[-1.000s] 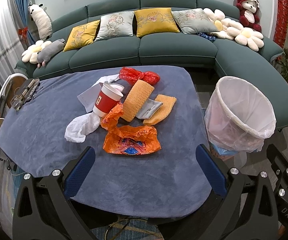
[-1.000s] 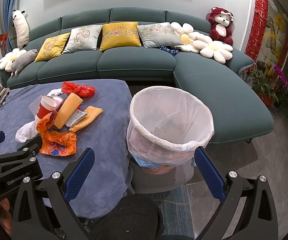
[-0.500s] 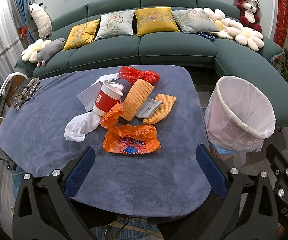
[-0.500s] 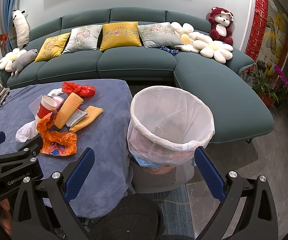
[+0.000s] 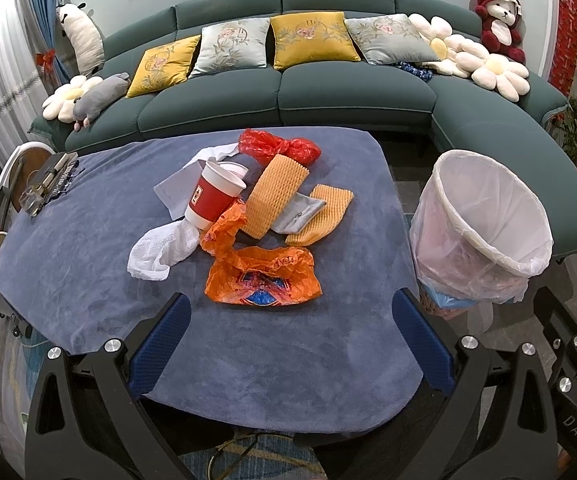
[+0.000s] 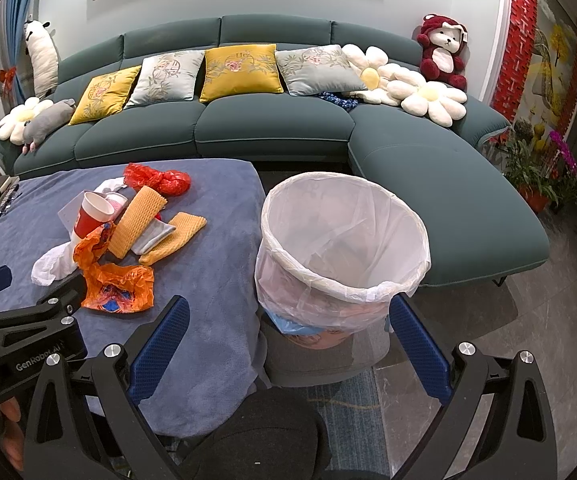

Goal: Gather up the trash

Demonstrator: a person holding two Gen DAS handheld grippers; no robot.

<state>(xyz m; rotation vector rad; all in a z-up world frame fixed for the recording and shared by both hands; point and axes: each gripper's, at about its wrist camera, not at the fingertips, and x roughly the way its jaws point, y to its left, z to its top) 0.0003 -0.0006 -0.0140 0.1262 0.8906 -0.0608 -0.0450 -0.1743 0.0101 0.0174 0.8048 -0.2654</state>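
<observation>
Both grippers, left (image 5: 288, 344) and right (image 6: 288, 344), gape empty before the first pick; next, reach the orange bag (image 5: 262, 278), then the bin (image 6: 342, 246)

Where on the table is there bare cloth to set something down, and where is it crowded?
Free: the near strip between the orange bag and the left gripper; the right margin between the waffle pads and the bin; the left side between the white bag and the tools. Crowded: the centre around the cup.
</observation>
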